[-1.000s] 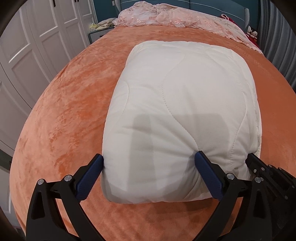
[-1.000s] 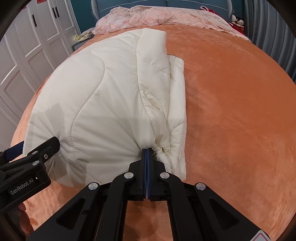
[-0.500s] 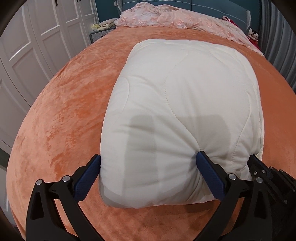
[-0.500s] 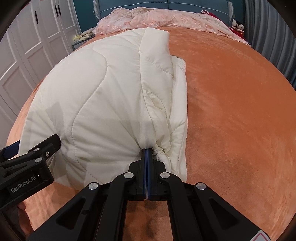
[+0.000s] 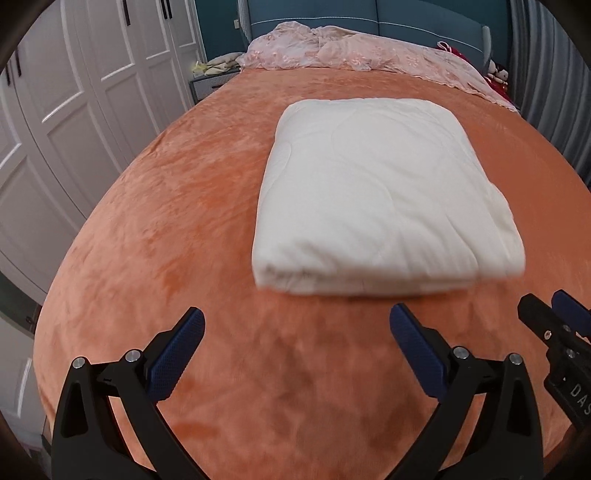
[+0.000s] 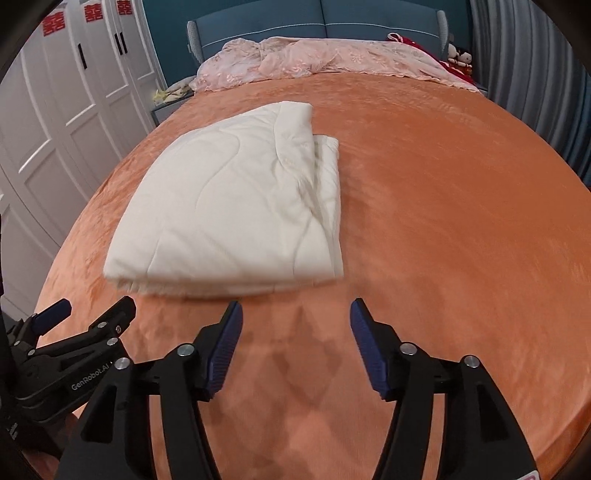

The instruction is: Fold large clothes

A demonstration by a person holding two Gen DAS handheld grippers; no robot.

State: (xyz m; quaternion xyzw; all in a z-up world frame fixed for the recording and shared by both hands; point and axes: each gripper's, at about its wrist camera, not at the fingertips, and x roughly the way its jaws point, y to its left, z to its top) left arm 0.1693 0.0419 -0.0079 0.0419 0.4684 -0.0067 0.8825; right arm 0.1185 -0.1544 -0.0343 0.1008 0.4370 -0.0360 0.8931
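Left wrist view: the left tool [image 5: 297, 325] hangs over bare orange bed [image 5: 166, 229], its two blue pads [image 5: 177, 354] wide apart with nothing between them. One folded white quilt [image 5: 376, 199] lies on the bed just beyond the pads, clear of them, its stacked edges facing the camera. This view shows the quilt's top as a smooth, nearly square face. At the right edge one finger and pad of the right tool [image 5: 554, 325] pokes in. Behind, one pink lace cover [image 5: 354, 51] lies across the head of the bed, and white wardrobe doors [image 5: 74, 92] stand to the left.

Right wrist view: the right tool [image 6: 296, 325] has its jaws opening, nothing between them, only bed [image 6: 443, 206] below. The quilt [image 6: 229, 210] sits ahead and to the left. Only here does its right side show: a thinner lower layer sticking out past the puffy upper fold. The left tool [image 6: 90, 308] shows at lower left with both fingers spread. Three red paper signs [image 6: 92, 13] mark the wardrobe doors [image 6: 55, 122], unseen in the other view.
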